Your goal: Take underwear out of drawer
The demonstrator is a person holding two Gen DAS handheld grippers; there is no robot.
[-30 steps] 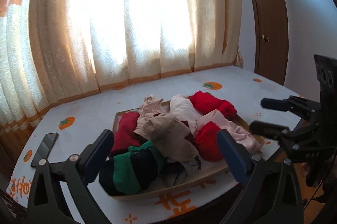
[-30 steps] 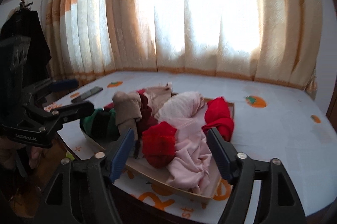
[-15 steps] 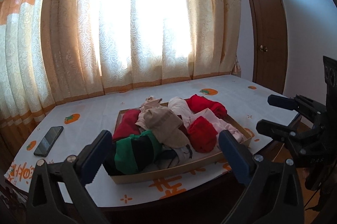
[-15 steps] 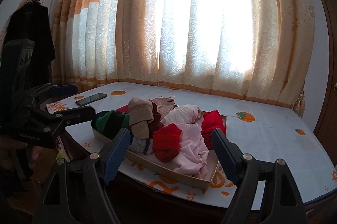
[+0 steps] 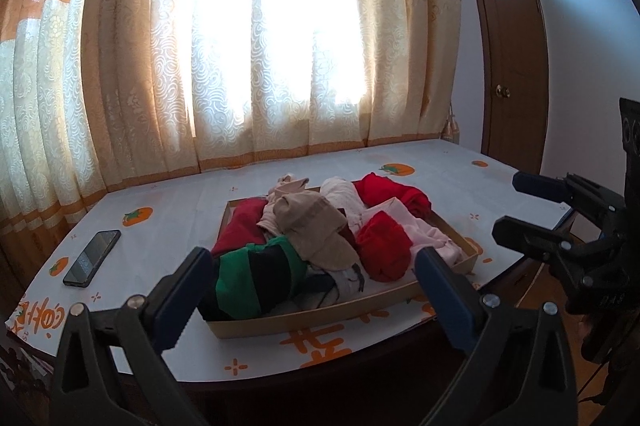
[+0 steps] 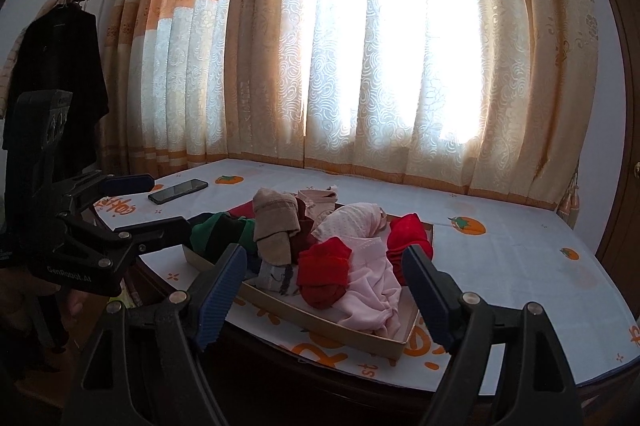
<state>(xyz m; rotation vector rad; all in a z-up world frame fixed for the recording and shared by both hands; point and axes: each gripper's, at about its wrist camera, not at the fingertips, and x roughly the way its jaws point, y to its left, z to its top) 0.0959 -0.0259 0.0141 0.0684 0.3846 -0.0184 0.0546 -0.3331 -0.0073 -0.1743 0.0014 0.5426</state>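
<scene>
Left wrist view looks down on a shallow wooden drawer (image 5: pixel 320 318) lying on the surface (image 5: pixel 168 194), which is covered with a white cloth printed with orange fruit. One drawer is in sight, and its long axis runs across this view from lower left to upper right, tilted slightly away on the right. Underwear fills it in a loose heap: one green-and-black piece (image 5: pixel 256 276) at the near left corner, one dark red piece (image 5: pixel 240 230) behind it, one beige piece (image 5: pixel 312 226) draped over the middle, two bright red pieces, one near (image 5: pixel 384 246) and one at the far right (image 5: pixel 394 192), a pale pink piece (image 5: pixel 432 238) along the right side, and a whitish dotted one (image 5: pixel 340 194) near the back. More small garments lie under these; their count cannot be told. One dark phone (image 5: pixel 92 258) lies flat on the surface, well to the left of the drawer, its length pointing away from the camera.

Two grippers show. The left gripper (image 5: pixel 312 290) hangs in front of the drawer's near edge with its blue-padded fingers (image 5: pixel 188 290) spread wide and nothing between them. The right gripper (image 6: pixel 324 290) is likewise spread wide and empty, short of the drawer's near corner, apart from the clothes. In the right wrist view a dark garment (image 6: pixel 60 82) hangs at the left wall, and one curtain (image 6: pixel 360 66) covers the bright window.
</scene>
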